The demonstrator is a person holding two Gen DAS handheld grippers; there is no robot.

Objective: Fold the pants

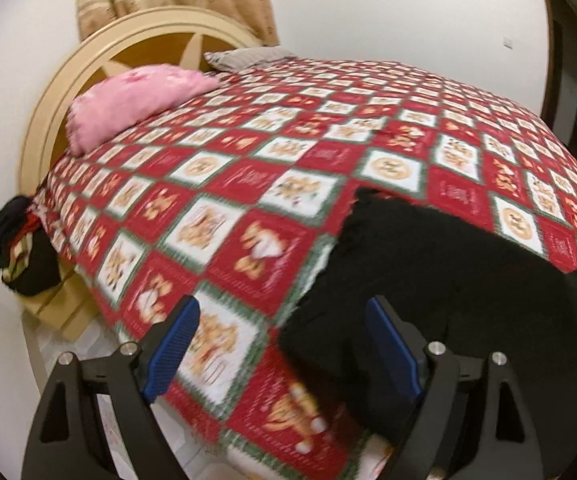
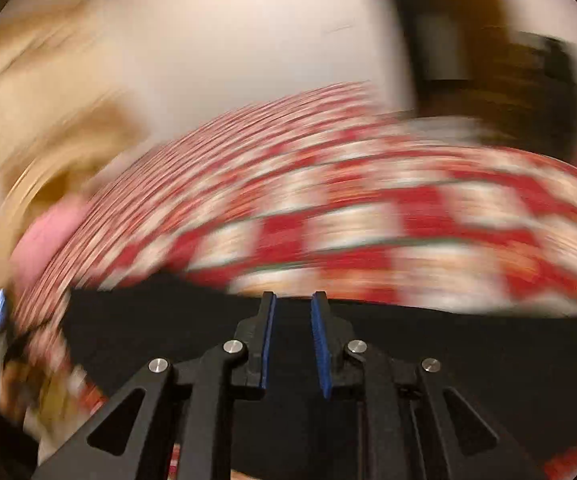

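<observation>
Pants [image 1: 440, 272] are seen lying dark and bunched on the checked bedspread [image 1: 248, 184] near the bed's front edge, so folding is judged barely begun. The left gripper [image 1: 284, 340] hovers with jaws spread and nothing pinched; the right gripper [image 2: 292, 336] has jaws nearly together over the black cloth, a pinch not confirmed. A firm hold on an edge and spreading flat are called for next.

Pants [image 1: 428, 264] matt black cloth; bedspread [image 1: 248, 184] printed cloth; headboard [image 1: 52, 100] painted wood.

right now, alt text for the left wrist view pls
Black pants lie on a bed's red checked quilt, with the open left hand-held gripper over their near edge, holding nothing. A pink pillow sits by the headboard.
</observation>
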